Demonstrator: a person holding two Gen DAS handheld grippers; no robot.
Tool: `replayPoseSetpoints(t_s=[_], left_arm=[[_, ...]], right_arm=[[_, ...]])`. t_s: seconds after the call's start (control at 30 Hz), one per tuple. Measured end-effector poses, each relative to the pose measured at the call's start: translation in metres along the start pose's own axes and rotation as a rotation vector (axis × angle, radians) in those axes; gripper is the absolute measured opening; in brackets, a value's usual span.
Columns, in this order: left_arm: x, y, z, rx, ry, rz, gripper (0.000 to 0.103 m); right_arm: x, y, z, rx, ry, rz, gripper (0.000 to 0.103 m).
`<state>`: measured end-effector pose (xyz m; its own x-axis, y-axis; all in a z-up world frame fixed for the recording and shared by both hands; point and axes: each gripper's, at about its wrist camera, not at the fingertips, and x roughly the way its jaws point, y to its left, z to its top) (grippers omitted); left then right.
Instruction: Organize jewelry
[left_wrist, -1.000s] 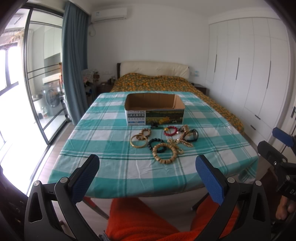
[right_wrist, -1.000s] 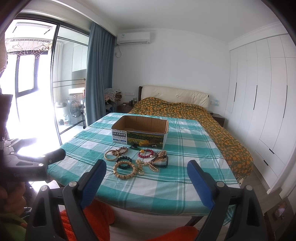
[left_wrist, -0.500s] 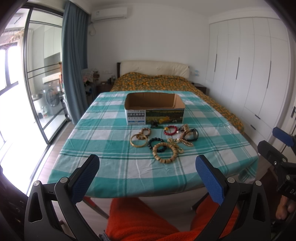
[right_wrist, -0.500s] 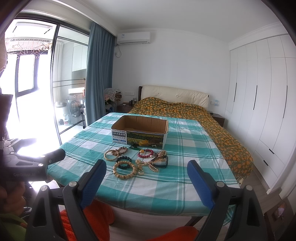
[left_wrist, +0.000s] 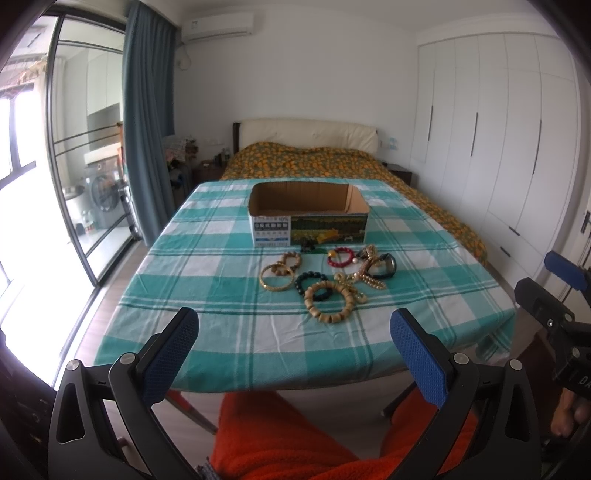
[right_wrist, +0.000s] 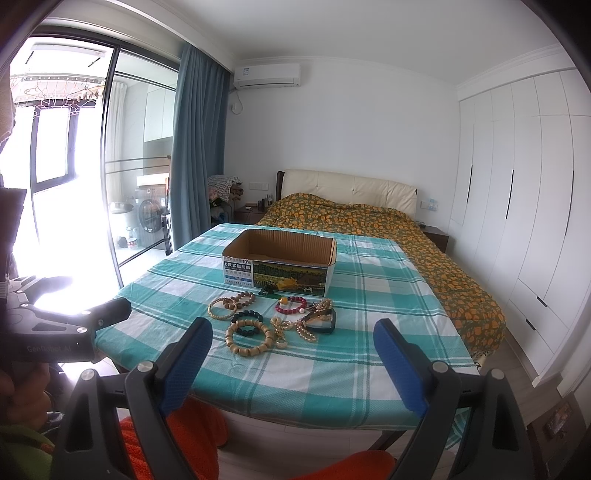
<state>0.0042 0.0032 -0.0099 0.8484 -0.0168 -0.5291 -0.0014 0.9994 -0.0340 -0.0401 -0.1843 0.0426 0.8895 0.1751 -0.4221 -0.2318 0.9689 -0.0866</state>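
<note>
Several pieces of jewelry lie clustered on a teal checked tablecloth (left_wrist: 221, 266): a wooden bead bracelet (left_wrist: 328, 302) (right_wrist: 248, 339), a gold bangle (left_wrist: 276, 277) (right_wrist: 221, 309), a dark bead bracelet (left_wrist: 310, 278), a red bead bracelet (left_wrist: 340, 256) (right_wrist: 291, 305) and a gold chain beside a dark watch (left_wrist: 382, 265) (right_wrist: 321, 319). Behind them stands an open cardboard box (left_wrist: 308, 214) (right_wrist: 280, 264). My left gripper (left_wrist: 293, 341) hangs open before the table's near edge, nothing in it. The right gripper (right_wrist: 291, 352) is open too, over the near edge.
A bed with an orange-patterned cover (left_wrist: 306, 160) lies beyond the table. White wardrobes (left_wrist: 498, 129) line the right wall; a glass sliding door (left_wrist: 55, 166) and blue curtain (left_wrist: 147, 129) stand on the left. Orange-clad legs (left_wrist: 295, 435) show below the left gripper.
</note>
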Motion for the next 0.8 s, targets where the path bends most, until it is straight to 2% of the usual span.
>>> replayPoseSetpoints(t_s=[0.8], left_arm=[[0.0011, -0.0002, -0.0035, 0.000, 0.005, -0.001, 0.103]], right_arm=[[0.0001, 0.0000, 0.0001, -0.002, 0.000, 0.000, 0.091]])
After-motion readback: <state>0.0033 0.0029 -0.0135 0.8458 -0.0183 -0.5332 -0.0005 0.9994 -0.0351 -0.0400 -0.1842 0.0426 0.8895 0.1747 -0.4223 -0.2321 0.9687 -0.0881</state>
